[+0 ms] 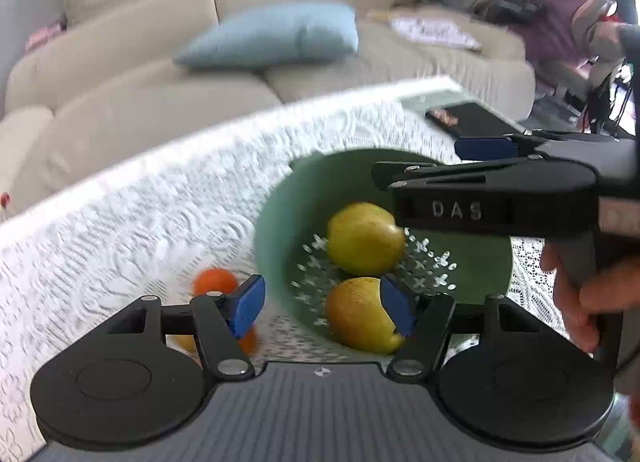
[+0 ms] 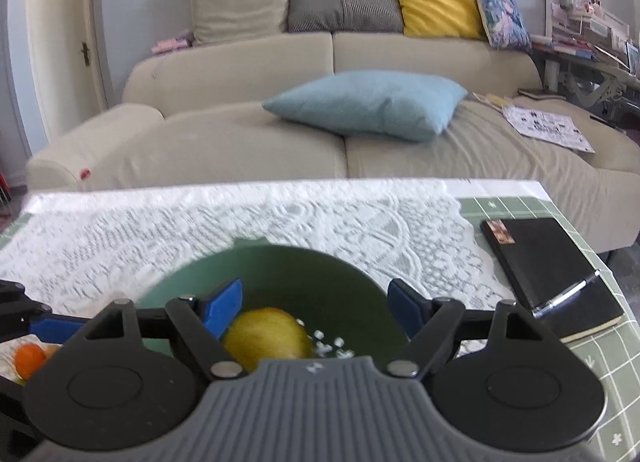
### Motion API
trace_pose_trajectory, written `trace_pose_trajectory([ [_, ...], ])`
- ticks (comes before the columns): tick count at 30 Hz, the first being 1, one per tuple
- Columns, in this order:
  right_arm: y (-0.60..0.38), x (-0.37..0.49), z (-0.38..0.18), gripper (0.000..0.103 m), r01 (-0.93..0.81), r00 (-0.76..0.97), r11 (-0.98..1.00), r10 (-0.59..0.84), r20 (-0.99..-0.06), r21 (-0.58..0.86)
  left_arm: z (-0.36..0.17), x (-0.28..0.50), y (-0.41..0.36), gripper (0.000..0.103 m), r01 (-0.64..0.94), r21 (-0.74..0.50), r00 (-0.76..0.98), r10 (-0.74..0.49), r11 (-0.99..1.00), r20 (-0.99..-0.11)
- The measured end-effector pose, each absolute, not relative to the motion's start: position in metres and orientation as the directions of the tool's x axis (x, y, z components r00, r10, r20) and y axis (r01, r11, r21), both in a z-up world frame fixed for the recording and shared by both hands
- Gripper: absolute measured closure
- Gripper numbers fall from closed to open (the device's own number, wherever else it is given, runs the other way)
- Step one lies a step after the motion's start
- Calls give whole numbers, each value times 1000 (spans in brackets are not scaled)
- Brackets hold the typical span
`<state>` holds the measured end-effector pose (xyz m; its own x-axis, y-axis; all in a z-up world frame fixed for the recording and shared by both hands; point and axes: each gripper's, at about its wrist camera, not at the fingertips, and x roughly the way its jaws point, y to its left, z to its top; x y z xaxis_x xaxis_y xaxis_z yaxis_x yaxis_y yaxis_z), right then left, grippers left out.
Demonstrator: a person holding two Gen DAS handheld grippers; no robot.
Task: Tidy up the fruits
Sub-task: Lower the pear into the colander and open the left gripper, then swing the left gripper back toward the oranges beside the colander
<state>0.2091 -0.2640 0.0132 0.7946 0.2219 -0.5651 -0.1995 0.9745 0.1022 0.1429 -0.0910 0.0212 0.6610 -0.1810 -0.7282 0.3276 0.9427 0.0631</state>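
Two handheld grippers are working over a lace-covered desk (image 2: 280, 218) in a living room, where a green colander bowl (image 1: 304, 198) is serving as the collecting point for fruit. Two yellow fruits, the upper one (image 1: 362, 238) and the lower one (image 1: 356, 314), are already lying on the bowl's perforated bottom, touching each other. The left gripper (image 1: 324, 308) is hovering at the bowl's near rim, its jaws spread wide and pinching nothing, the lower fruit showing just beyond one blue pad. The right gripper (image 2: 316, 308) is reaching over the bowl from the side, a hand (image 1: 584, 298) wrapped round its handle, its jaws likewise spread and empty. An orange fruit (image 1: 214, 282) is waiting on the lace just outside the bowl, to its left in the left-wrist view, probably the next candidate for collection. A black notebook (image 2: 548, 266) is lying well apart.
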Motion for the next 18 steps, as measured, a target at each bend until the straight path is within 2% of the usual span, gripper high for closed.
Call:
trace_pose_trajectory([
  [7,-249,196,21,21,-219,820,969,247,-517,114,19,93,-43,25,317,229,792,-125,920,-597],
  [9,-244,192,22,21,-219,822,970,243,-516,108,15,78,-25,33,297,273,814,-93,915,-574],
  [18,-230,181,22,20,-178,844,980,196,-499,84,-11,40,54,35,206,500,886,57,841,-460],
])
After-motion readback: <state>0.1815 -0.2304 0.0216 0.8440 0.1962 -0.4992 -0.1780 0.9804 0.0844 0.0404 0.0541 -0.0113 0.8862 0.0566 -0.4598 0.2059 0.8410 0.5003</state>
